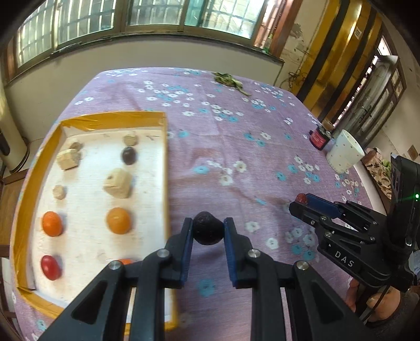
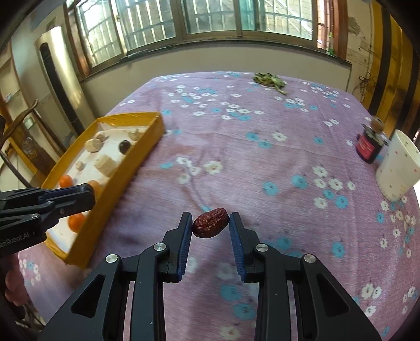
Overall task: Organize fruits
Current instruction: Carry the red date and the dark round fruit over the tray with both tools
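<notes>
Left wrist view: the left gripper [image 1: 208, 232] is clamped on a dark, rough-skinned round fruit [image 1: 208, 230], held just right of the yellow tray [image 1: 110, 117]. The tray carries 2 columns of items: pale cut chunks [image 1: 117, 183] and 1 dark fruit [image 1: 129, 155] at the far end, 2 orange fruits [image 1: 118, 220] in the middle, 1 red fruit [image 1: 51, 267] nearest. In the right wrist view, the right gripper [image 2: 210, 227] has a wrinkled red date [image 2: 210, 222] between its pads; the left pad touches it, but a slight gap shows at the right pad, so whether the grip is firm cannot be told.

Assessment: the step in hand appears to be carrying each fruit to the tray. Recommended practice: lift the dark round fruit clear of the tray's right wall, set it beside the matching dark fruit, and release only once it rests on the white liner, since a round fruit may roll. Bring the 2 grippers in 1 at a time to avoid collision.

Surface and room: the worktop [image 2: 262, 157] wears a purple floral cloth. A white cup [image 2: 397, 166], a dark jar [image 2: 368, 147] and a sprig of greens [image 2: 269, 78] lie well apart from the tray. Barred windows [image 2: 204, 15] run along the far wall.
</notes>
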`<action>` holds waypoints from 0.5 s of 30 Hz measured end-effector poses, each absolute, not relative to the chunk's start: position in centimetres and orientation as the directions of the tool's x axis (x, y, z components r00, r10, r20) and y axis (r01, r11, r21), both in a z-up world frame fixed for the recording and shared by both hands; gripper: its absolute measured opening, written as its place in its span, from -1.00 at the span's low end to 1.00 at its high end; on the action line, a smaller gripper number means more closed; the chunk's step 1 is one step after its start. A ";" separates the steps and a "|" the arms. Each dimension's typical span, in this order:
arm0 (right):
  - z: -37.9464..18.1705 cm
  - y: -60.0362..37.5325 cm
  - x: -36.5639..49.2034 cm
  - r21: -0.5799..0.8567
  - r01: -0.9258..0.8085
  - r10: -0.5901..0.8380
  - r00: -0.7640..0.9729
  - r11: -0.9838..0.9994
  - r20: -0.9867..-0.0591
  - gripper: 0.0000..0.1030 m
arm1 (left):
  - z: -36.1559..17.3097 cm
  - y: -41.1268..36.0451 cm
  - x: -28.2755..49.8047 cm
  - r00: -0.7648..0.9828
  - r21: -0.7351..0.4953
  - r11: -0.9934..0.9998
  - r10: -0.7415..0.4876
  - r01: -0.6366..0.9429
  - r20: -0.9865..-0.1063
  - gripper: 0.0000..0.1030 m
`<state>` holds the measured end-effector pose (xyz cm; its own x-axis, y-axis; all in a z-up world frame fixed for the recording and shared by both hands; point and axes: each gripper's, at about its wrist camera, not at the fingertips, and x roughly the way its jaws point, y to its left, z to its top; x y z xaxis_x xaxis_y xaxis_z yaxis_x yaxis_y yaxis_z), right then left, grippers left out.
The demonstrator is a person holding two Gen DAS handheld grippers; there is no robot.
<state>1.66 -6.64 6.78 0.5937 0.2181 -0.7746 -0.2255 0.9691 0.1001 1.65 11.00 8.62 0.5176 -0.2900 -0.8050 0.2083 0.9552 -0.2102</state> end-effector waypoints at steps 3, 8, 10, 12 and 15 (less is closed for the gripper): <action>7.2 -4.2 1.9 0.094 -0.261 0.237 0.592 0.961 -0.770 -0.45 | 8.8 13.6 1.6 0.527 -0.208 0.962 -0.270 0.174 -0.806 -0.51; 8.0 0.5 2.5 0.095 -0.330 0.282 0.585 0.939 -0.760 -0.45 | 8.5 18.1 1.9 0.536 -0.182 0.976 -0.218 0.119 -0.816 -0.51; 8.1 2.1 2.7 0.097 -0.355 0.300 0.578 0.930 -0.759 -0.45 | 8.2 19.7 2.0 0.536 -0.166 0.981 -0.194 0.100 -0.822 -0.51; 8.0 3.7 2.9 0.104 -0.378 0.319 0.566 0.920 -0.761 -0.45 | 7.8 21.2 2.1 0.534 -0.157 0.984 -0.176 0.082 -0.827 -0.51; 7.7 5.7 3.3 0.101 -0.406 0.331 0.548 0.908 -0.768 -0.45 | 7.1 22.8 2.3 0.529 -0.150 0.987 -0.159 0.060 -0.834 -0.51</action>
<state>3.27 5.68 7.70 0.5484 0.3307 -0.7681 -0.4057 0.9084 0.1014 2.26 22.79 7.15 0.5286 -0.1590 -0.8339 0.0597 0.9868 -0.1504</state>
